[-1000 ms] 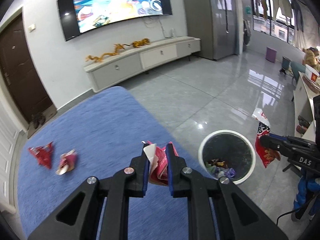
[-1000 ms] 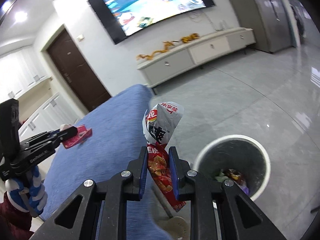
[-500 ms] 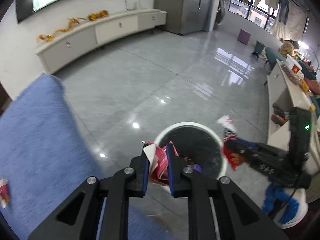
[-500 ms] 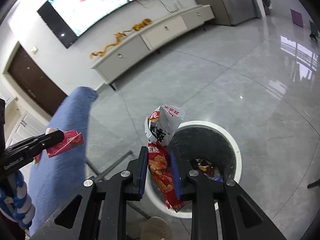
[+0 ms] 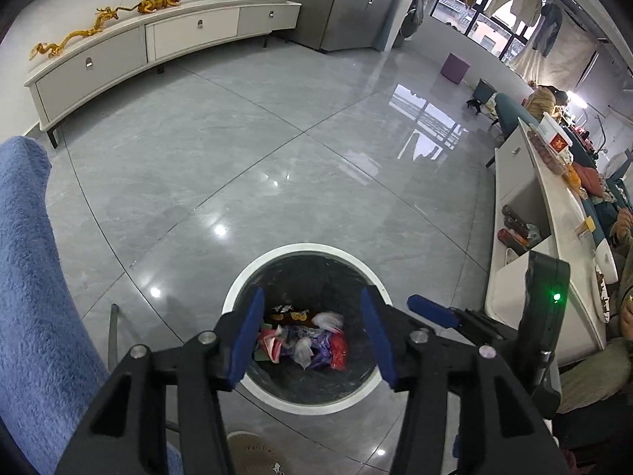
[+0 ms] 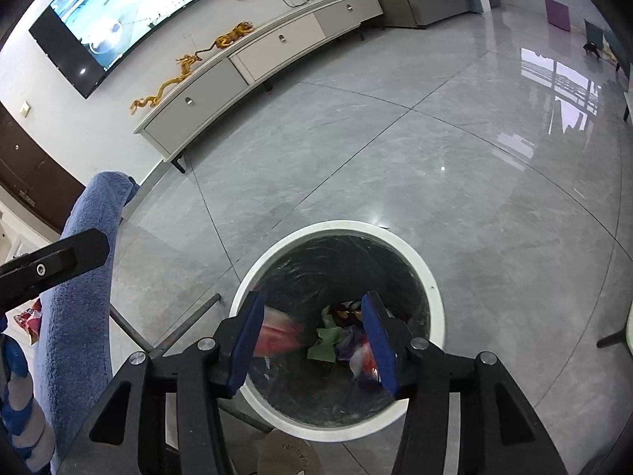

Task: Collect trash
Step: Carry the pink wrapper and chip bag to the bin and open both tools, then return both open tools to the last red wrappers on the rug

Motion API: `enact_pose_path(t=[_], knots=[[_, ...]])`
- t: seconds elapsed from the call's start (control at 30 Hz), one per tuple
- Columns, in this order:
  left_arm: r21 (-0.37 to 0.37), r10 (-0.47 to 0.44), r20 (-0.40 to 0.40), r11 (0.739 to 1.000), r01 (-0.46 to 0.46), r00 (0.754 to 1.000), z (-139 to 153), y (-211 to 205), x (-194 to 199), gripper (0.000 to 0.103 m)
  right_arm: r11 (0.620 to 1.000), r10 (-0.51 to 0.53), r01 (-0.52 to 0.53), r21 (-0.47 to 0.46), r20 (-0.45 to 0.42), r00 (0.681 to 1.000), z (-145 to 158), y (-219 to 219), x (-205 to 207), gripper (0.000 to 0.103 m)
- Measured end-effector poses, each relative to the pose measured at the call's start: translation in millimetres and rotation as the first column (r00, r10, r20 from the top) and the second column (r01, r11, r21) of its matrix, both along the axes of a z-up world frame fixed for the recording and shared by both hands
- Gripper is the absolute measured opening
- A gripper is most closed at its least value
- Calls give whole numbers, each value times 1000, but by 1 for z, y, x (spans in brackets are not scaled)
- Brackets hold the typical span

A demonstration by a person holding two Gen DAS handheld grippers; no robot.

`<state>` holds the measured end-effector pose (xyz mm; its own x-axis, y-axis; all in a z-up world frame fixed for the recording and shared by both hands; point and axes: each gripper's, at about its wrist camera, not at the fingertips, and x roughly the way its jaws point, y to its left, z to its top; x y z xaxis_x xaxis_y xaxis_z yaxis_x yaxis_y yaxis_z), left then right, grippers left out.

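Note:
A round white trash bin (image 5: 308, 249) with a black liner stands on the grey floor; it also shows in the right wrist view (image 6: 336, 227). Crumpled wrappers (image 5: 304, 342) lie in its bottom. My left gripper (image 5: 312, 336) is open and empty right above the bin. My right gripper (image 6: 314, 340) is open above the same bin. A blurred red and white snack bag (image 6: 277, 334) is just below its left finger, inside the bin opening. Other wrappers (image 6: 344, 340) lie on the bin's bottom.
A table with a blue cloth (image 5: 31, 297) is on the left, also seen in the right wrist view (image 6: 79, 316). A red wrapper (image 6: 29, 318) lies beyond it. A TV cabinet (image 5: 158, 43) stands along the far wall. A white counter (image 5: 546, 213) is on the right.
Both grippers moved from the blue table to over the bin and opened. The red wrapper left the left gripper and the snack bag left the right gripper; both dropped into the bin.

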<state>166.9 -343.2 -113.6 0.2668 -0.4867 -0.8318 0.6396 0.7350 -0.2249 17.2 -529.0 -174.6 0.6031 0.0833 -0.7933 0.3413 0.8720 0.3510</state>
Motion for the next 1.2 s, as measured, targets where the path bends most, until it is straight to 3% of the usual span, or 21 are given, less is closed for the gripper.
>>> enact_pose_path(t=[0.27, 0.37, 0.47, 0.53, 0.77, 1.2], knots=[[21, 64, 124, 998, -67, 990, 29, 32, -25, 49, 999, -41, 41, -6, 76, 996, 34, -3, -27, 57], [32, 118, 196, 991, -126, 974, 43, 55, -37, 52, 999, -42, 45, -16, 121, 992, 54, 4, -41, 62], [16, 158, 250, 986, -167, 955, 58, 74, -50, 66, 998, -45, 53, -42, 157, 987, 74, 14, -50, 68], [0, 181, 290, 982, -190, 940, 69, 87, -60, 67, 997, -45, 56, -57, 179, 983, 84, 20, -56, 75], [-56, 244, 357, 969, -240, 902, 98, 130, -92, 68, 993, -9, 36, -114, 228, 974, 115, 47, -68, 83], [-160, 437, 498, 895, -416, 749, 137, 226, -126, 68, 983, 69, -12, -182, 307, 949, 156, 106, -77, 103]])
